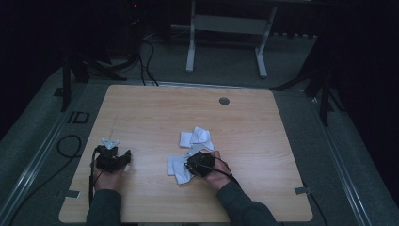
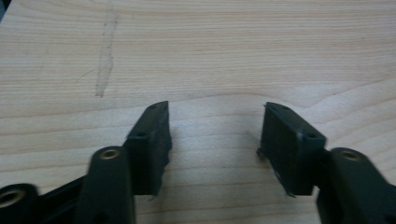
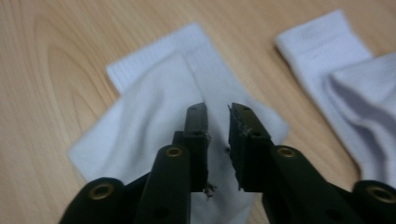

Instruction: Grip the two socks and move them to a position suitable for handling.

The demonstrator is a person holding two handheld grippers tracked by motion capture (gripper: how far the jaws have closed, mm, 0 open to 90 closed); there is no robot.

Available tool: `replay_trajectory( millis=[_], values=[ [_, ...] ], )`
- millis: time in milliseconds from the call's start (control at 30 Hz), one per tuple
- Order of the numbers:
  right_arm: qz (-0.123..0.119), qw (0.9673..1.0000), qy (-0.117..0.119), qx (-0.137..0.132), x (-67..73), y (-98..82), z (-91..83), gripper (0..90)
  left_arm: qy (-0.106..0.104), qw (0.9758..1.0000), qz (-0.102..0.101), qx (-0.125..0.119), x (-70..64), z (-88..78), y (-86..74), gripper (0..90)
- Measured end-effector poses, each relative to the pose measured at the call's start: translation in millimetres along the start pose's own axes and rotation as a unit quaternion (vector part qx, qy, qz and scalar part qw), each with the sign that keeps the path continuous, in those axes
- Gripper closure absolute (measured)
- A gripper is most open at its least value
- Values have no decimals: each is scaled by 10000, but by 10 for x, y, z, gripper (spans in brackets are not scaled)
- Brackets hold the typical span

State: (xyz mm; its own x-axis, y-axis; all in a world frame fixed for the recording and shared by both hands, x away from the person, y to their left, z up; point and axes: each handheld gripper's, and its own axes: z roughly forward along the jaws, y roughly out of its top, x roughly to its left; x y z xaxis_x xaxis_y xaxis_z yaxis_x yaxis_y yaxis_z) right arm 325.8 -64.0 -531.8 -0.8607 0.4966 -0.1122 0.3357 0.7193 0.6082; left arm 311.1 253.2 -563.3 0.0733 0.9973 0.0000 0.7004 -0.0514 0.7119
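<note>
Wooden surface (image 1: 141, 117): right gripper (image 3: 217, 109), jaws slightly apart, over white sock (image 3: 140, 121); left gripper (image 2: 215, 126), jaws wide, empty.

My right gripper (image 1: 192, 162) covers part of the near sock (image 1: 178, 169) in the high view. In the right gripper view, the second sock (image 3: 345, 79) runs off the right edge, blurred. Sock fabric behind my jaws stays hidden.

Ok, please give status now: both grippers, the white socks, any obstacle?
Left gripper open over bare table. Right gripper slightly open above near sock, nothing gripped. Second sock beside. No obstacle.
</note>
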Motion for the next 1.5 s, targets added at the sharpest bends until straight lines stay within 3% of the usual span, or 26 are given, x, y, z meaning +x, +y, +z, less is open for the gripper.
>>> replay_trajectory(
  millis=[167,333,367,433,500,567,1067,1300,1500],
  values=[
    [59,9999,80,-28,53,29,-98,676,-91,9999,78,35,-15,-14,4,521],
    [215,9994,227,160,57,-7,-28,619,-184,9997,185,30,-36,-18,3,567],
    [345,9986,317,238,40,-18,15,616,-196,9996,189,23,-38,-17,2,569],
    [501,9972,496,256,9,-31,61,695,-199,9996,189,17,-38,-16,2,569],
    [486,9969,575,211,9,-22,51,829,-205,9996,197,8,-37,-14,1,568],
    [451,9976,502,165,18,-3,18,883,-209,9996,201,12,-39,-14,2,564],
    [496,9980,178,-344,-29,95,-402,888,-215,9996,206,-4,-39,-12,-2,559],
    [521,9965,-164,-640,-151,125,-764,888,-217,9996,207,-2,-39,-12,-2,559],
    [635,9947,-382,-715,-292,69,-977,888,-219,9995,206,1,-39,-13,-2,559]
  ],
)
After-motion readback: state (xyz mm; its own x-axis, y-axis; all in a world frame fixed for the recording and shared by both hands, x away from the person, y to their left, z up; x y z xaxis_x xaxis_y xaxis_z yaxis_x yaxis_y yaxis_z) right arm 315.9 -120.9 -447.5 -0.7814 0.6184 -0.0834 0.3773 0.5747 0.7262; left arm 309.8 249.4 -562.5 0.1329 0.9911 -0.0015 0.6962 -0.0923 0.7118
